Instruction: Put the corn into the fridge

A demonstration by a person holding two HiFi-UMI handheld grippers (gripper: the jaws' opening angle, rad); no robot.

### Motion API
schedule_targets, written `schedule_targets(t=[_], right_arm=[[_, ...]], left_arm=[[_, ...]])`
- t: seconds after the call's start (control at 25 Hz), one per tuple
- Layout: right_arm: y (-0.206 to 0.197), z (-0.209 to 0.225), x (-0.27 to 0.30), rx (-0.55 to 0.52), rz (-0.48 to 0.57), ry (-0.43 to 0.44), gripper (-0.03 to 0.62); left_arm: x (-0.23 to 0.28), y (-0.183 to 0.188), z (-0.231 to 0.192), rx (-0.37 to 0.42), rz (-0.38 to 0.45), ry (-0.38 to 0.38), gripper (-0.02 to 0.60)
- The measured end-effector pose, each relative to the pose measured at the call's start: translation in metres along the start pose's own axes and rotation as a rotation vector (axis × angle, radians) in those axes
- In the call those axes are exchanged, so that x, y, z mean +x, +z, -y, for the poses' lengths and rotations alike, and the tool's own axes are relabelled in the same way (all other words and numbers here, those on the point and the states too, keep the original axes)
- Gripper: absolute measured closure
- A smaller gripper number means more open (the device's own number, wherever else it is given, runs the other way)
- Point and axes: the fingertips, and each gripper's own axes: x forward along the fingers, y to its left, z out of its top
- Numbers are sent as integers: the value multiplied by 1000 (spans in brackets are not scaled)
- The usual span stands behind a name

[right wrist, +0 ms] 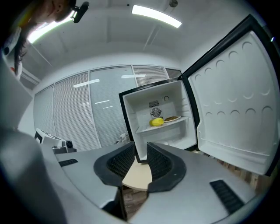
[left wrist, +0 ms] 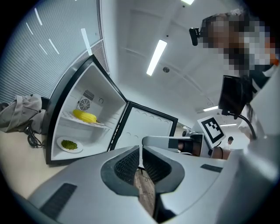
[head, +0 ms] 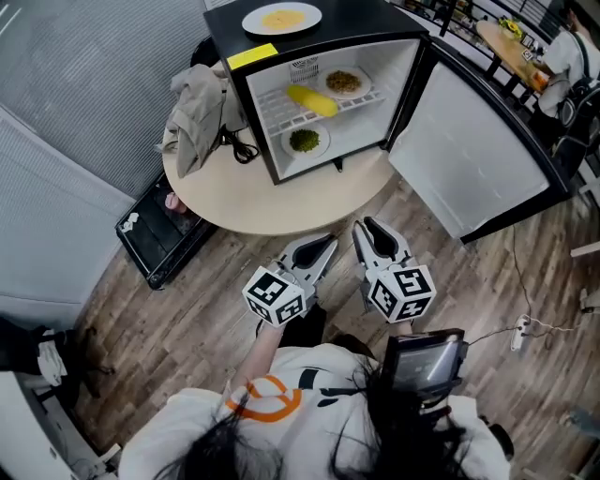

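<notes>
Yellow corn (head: 312, 99) lies on the shelf of the open fridge (head: 366, 14) at upper centre, while at lower centre, side by side, the left gripper (head: 330, 244), jaws closed on nothing, and the right gripper (head: 366, 225), jaws slightly parted and empty, point toward it.

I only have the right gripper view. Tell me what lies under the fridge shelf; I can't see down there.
Observer: A plate of green food lies on the floor of the fridge, under the shelf that holds the corn.
Operator: Now report the fridge's top.
Observer: A white plate of yellow food sits on it.
Operator: Check the table on the side away from the door.
Observer: A grey cloth is heaped there against the fridge's side, next to a black cable.
</notes>
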Motion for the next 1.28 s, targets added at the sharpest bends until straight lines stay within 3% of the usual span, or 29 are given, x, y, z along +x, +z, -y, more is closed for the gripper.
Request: schedule_targets(t=[0.44, 0.88, 1.28], right_arm=[[-31, -31, -84, -6, -3, 114, 520], [-52, -66, -137, -27, 2, 169, 555], [-53, -87, -158, -57, 23, 181, 576]], left_arm=[[-34, -33, 88, 34, -1, 72, 552], [-79, -48, 137, 48, 36, 121, 523], [-106, -48, 155, 63, 75, 152, 523]])
